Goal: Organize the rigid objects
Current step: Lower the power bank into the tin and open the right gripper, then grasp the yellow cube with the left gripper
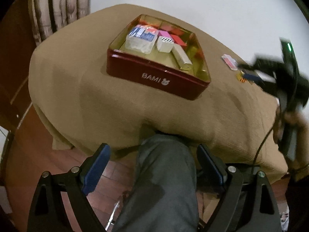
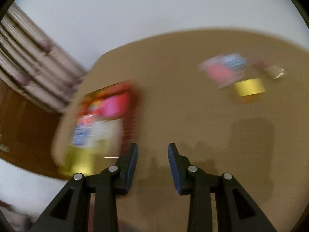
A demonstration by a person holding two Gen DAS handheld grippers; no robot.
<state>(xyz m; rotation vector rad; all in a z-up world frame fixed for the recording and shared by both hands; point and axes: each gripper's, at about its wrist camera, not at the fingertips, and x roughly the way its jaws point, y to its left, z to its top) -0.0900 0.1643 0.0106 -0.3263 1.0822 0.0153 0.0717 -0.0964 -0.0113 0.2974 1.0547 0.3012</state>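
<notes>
A red tin marked BAMI [image 1: 154, 77] stands on the tan-covered table and holds several small boxes, among them a white pack [image 1: 140, 42] and a pink box [image 1: 164, 33]. My left gripper [image 1: 153, 166] is open and empty, low in front of the table, over a grey trouser leg. My right gripper [image 2: 152, 154] is open and empty above the table, right of the tin [image 2: 100, 119], which is blurred. It also shows in the left wrist view [image 1: 270, 71] at the right. Loose items lie beyond it: a pink-and-blue pack [image 2: 222, 67] and a yellow box [image 2: 249, 87].
A small red-and-white pack [image 1: 229, 61] and a yellow-striped item [image 1: 243, 78] lie on the cloth right of the tin. A curtain [image 1: 58, 9] hangs at the back left. Wooden floor [image 1: 38, 139] lies below the table's front edge.
</notes>
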